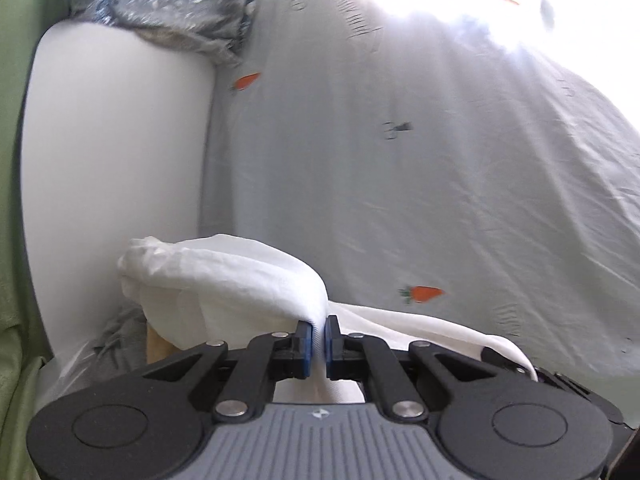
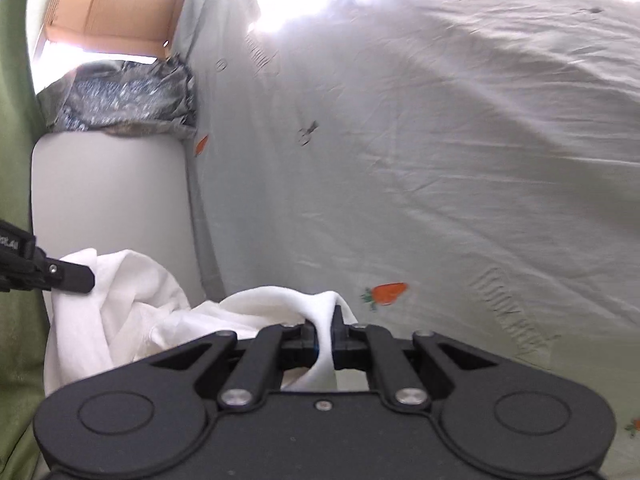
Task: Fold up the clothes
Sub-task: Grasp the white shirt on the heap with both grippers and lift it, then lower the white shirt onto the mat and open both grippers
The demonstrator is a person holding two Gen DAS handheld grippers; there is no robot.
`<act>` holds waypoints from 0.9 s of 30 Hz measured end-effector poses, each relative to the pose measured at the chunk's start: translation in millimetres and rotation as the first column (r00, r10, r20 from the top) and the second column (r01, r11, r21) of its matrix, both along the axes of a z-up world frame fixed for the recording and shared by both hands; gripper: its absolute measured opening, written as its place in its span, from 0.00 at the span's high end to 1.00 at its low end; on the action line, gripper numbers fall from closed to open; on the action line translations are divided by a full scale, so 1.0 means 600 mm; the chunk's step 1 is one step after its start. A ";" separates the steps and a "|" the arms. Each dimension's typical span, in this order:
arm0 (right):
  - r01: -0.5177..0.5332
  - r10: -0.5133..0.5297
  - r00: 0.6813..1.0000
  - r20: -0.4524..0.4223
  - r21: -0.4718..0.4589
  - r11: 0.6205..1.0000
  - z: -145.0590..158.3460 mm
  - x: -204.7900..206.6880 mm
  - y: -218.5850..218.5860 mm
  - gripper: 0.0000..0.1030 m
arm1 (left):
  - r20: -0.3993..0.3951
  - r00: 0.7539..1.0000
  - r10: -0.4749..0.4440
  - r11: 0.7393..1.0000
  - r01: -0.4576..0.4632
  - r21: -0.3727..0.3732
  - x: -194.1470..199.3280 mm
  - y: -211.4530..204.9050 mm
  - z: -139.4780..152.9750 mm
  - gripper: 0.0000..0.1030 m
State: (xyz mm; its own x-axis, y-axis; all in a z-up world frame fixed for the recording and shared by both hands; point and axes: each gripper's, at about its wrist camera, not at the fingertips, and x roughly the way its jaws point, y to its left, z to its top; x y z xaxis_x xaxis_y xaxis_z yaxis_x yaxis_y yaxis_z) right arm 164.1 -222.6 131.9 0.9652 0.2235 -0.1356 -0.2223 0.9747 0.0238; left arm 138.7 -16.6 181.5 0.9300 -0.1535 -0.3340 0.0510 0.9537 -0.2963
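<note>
A white garment [image 1: 224, 280] is lifted off a pale grey bed sheet [image 1: 400, 160] printed with small carrots. In the left wrist view my left gripper [image 1: 319, 326] is shut on a fold of the white cloth, which bunches up to the left of its blue pads. In the right wrist view my right gripper [image 2: 325, 322] is shut on another fold of the same garment [image 2: 120, 304]. The left gripper [image 2: 86, 278] shows at that view's left edge with its tip buried in the cloth. The cloth hangs slack between the two grips.
A white headboard or padded side [image 1: 112, 160] runs along the bed's left. A grey crumpled plastic bag [image 2: 124, 96] lies beyond it, with an open cardboard box [image 2: 112, 8] behind. Green fabric [image 2: 16, 120] lines the far left. Glare washes out the sheet's far end.
</note>
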 end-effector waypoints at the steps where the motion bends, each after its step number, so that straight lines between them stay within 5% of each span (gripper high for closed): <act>1: 0.035 -0.036 0.999 0.023 0.018 0.999 0.009 -0.028 -0.032 0.96 | 0.022 0.999 -0.047 0.999 0.048 -0.001 -0.027 -0.029 0.009 0.94; 4: 0.159 -0.162 0.983 0.089 0.046 0.986 0.024 -0.108 -0.130 0.96 | 0.014 0.981 -0.194 0.981 0.194 -0.014 -0.083 -0.119 0.002 0.93; 6: 0.227 -0.227 0.972 0.059 0.016 0.974 0.012 -0.137 -0.192 0.95 | -0.039 0.958 -0.284 0.959 0.283 -0.018 -0.105 -0.177 -0.027 0.88; 8: 0.294 -0.295 0.956 -0.010 -0.044 0.955 -0.013 -0.154 -0.255 0.91 | -0.131 0.931 -0.339 0.940 0.341 -0.015 -0.117 -0.230 -0.076 0.60; 10: 0.338 -0.368 0.911 -0.187 -0.176 0.925 -0.065 -0.145 -0.307 0.66 | -0.253 0.914 -0.318 0.945 0.327 -0.009 -0.123 -0.268 -0.126 0.44; 11: 0.361 -0.405 0.879 -0.252 -0.203 0.910 -0.092 -0.152 -0.334 0.66 | -0.309 0.904 -0.295 0.950 0.312 0.006 -0.129 -0.280 -0.149 0.44; 15: 0.416 -0.408 0.814 -0.413 -0.077 0.906 -0.164 -0.233 -0.409 0.34 | -0.467 0.866 -0.176 0.966 0.243 0.086 -0.170 -0.271 -0.218 0.39; 20: 0.426 -0.352 0.763 -0.542 0.011 0.905 -0.236 -0.293 -0.407 0.29 | -0.550 0.832 -0.068 0.976 0.170 0.135 -0.178 -0.243 -0.256 0.27; 27: 0.468 -0.359 0.698 -0.619 0.015 0.884 -0.289 -0.308 -0.361 0.26 | -0.585 0.810 -0.046 0.975 0.164 0.150 -0.162 -0.187 -0.286 0.24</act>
